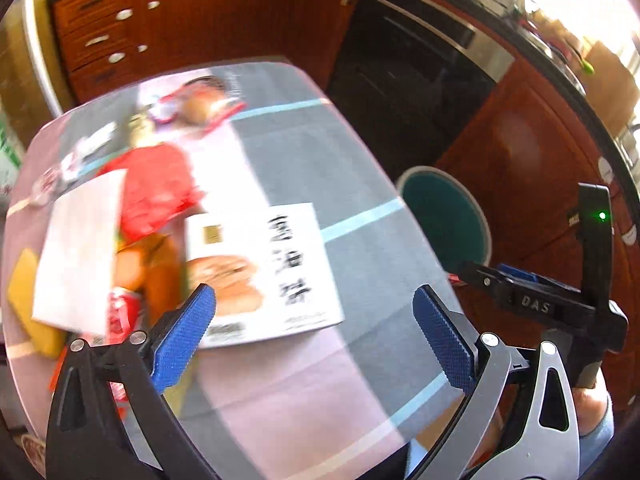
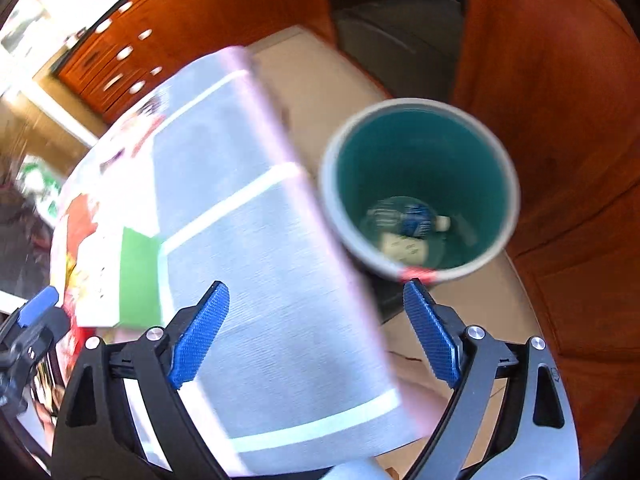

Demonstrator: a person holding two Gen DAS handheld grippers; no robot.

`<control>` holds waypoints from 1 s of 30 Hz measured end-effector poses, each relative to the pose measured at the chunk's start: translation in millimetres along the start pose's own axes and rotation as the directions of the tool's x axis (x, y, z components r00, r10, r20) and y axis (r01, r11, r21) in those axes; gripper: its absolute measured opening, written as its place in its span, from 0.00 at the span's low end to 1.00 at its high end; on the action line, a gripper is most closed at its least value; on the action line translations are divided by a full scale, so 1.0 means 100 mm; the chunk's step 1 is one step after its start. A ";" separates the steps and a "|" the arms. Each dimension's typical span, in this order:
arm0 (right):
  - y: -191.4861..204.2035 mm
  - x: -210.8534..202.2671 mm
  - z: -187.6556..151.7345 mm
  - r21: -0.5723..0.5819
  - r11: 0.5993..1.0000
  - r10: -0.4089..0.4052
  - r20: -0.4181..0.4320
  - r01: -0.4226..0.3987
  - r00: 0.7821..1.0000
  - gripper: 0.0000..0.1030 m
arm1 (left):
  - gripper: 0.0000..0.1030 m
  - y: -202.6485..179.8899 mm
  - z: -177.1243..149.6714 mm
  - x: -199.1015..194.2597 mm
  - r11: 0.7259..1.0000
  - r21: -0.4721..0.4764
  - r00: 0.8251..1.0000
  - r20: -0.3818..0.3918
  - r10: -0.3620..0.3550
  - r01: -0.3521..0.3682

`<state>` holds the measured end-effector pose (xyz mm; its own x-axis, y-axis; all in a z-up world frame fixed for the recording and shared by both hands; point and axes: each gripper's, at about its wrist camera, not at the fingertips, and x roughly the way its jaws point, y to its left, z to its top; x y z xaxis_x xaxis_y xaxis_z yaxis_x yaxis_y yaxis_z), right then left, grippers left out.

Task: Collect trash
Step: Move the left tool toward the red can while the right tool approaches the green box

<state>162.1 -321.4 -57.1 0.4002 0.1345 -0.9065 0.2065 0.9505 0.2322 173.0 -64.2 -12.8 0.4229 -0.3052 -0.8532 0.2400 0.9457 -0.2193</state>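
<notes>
The flat white cardboard box [image 1: 264, 272] is lying on the worktop [image 1: 360, 264], long axis running near to far. Left gripper [image 1: 314, 340] and right gripper [image 2: 316, 334] are both hanging with jaws released. The round teal-lined bin [image 2: 420, 188] is standing right of the worktop, holding crumpled wrappers [image 2: 404, 228].
</notes>
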 end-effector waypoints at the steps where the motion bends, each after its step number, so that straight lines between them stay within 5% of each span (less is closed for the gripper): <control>1: 0.12 -0.01 -0.04 -0.020 1.000 0.010 -0.005 -0.010 1.000 0.82 | 0.96 0.09 -0.04 -0.05 1.000 -0.017 1.000 0.007 0.008 -0.007; 8: 1.10 -0.02 -0.44 -0.160 0.987 0.027 -0.032 -0.031 0.999 0.83 | 0.96 0.89 -0.46 -0.38 0.987 -0.134 0.995 0.042 0.090 -0.084; 15: 1.81 0.09 -0.79 -0.232 0.969 -0.091 -0.011 0.086 0.996 0.87 | 0.96 1.50 -0.78 -0.43 0.967 -0.243 0.995 0.028 0.092 -0.082; 30: 2.02 0.52 -0.76 -0.050 0.969 -0.238 0.054 0.241 0.970 0.87 | 0.96 1.84 -0.92 -0.36 0.968 -0.240 0.997 -0.004 0.077 -0.076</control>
<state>156.3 -101.5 -83.8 0.3869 -0.1112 -0.9154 0.2521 0.9676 -0.0109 121.3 131.6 -65.9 0.4365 -0.2306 -0.8696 -0.0098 0.9653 -0.2609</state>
